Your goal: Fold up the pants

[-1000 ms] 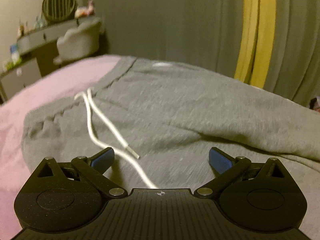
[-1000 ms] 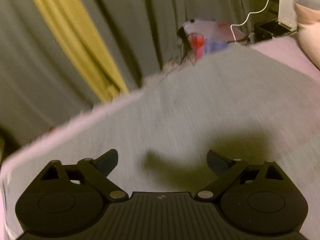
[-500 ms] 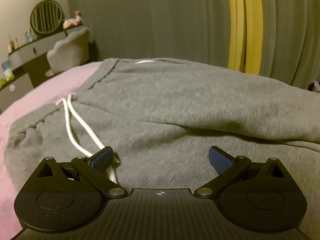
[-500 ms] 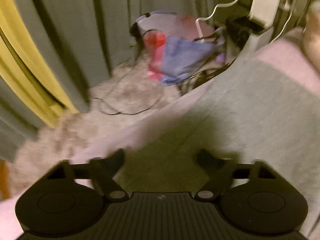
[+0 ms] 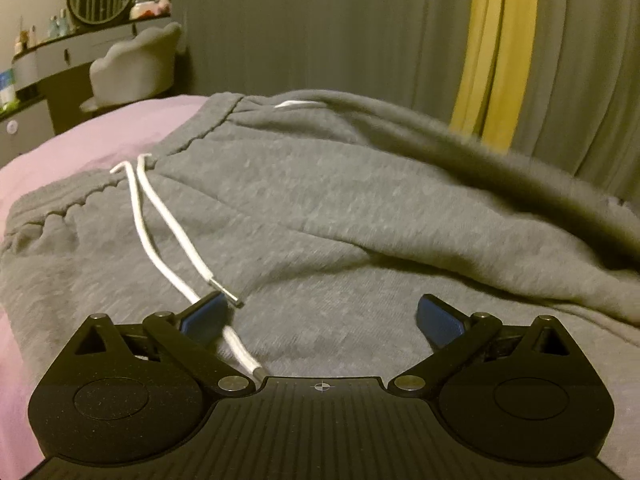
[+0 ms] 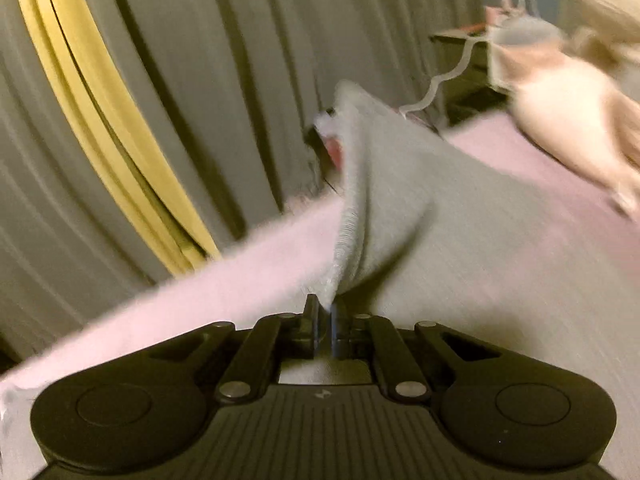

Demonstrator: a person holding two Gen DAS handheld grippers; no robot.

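Right gripper [image 6: 325, 314] pinches the blurred, seemingly lifted pants [image 6: 400, 200] hem.

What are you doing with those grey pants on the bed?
A person is folding grey fleece sweatpants spread on a pink bedcover, with a two-finger gripper in each hand. The right gripper has its jaws shut on a ribbed hem of the pants, and the cloth rises in a peak from the pinch. The left gripper hovers open near the waistband, with the white drawstring lying by one jaw. Nothing is folded over yet.
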